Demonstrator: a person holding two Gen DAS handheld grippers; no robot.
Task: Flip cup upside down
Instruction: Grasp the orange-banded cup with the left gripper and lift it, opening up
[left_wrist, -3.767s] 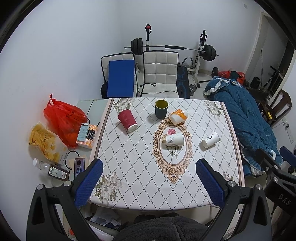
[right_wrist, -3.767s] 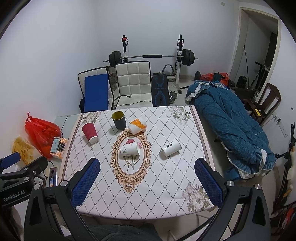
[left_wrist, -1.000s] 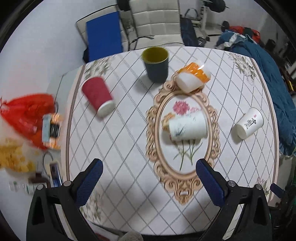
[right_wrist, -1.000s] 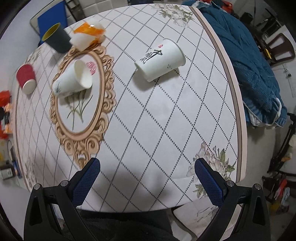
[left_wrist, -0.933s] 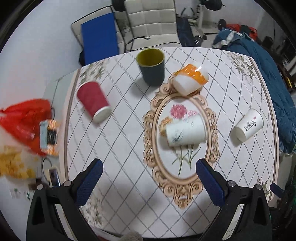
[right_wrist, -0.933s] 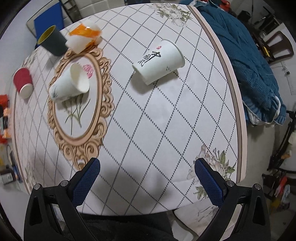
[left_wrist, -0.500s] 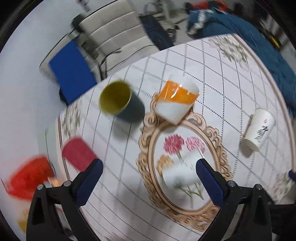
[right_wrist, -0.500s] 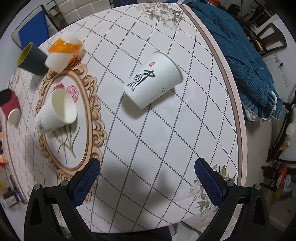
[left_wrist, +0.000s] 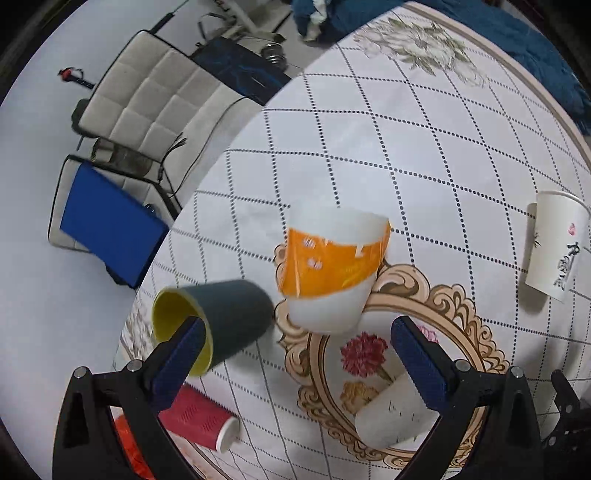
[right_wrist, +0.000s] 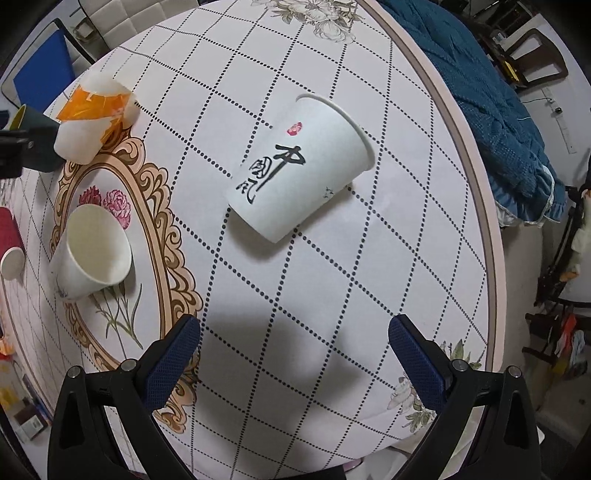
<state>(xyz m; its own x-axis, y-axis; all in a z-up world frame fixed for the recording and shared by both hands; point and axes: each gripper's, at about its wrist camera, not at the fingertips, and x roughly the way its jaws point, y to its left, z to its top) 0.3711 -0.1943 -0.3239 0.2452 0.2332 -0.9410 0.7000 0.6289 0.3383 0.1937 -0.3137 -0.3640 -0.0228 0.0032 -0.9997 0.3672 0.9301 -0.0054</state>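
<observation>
Several cups lie or stand on the patterned tablecloth (right_wrist: 388, 258). An orange-and-white cup (left_wrist: 332, 273) lies on its side just ahead of my open left gripper (left_wrist: 295, 343); it also shows in the right wrist view (right_wrist: 92, 118). A dark cup with a yellow inside (left_wrist: 218, 321) stands beside the left finger. A white cup with black characters (right_wrist: 299, 166) lies on its side ahead of my open right gripper (right_wrist: 293, 347); it shows at the right edge of the left wrist view (left_wrist: 557, 243). A plain white cup (right_wrist: 92, 251) lies on the oval motif.
A red ribbed cup (left_wrist: 203, 421) lies on its side near the table's left side. White padded chairs (left_wrist: 155, 96) and a blue panel (left_wrist: 110, 225) stand beyond the far edge. A blue blanket (right_wrist: 498, 122) lies off the table's right edge.
Both grippers have moved forward and down toward the table. The left one has closed in on the orange-and-white cup, the right one on the white cup with characters. Both stay open.
</observation>
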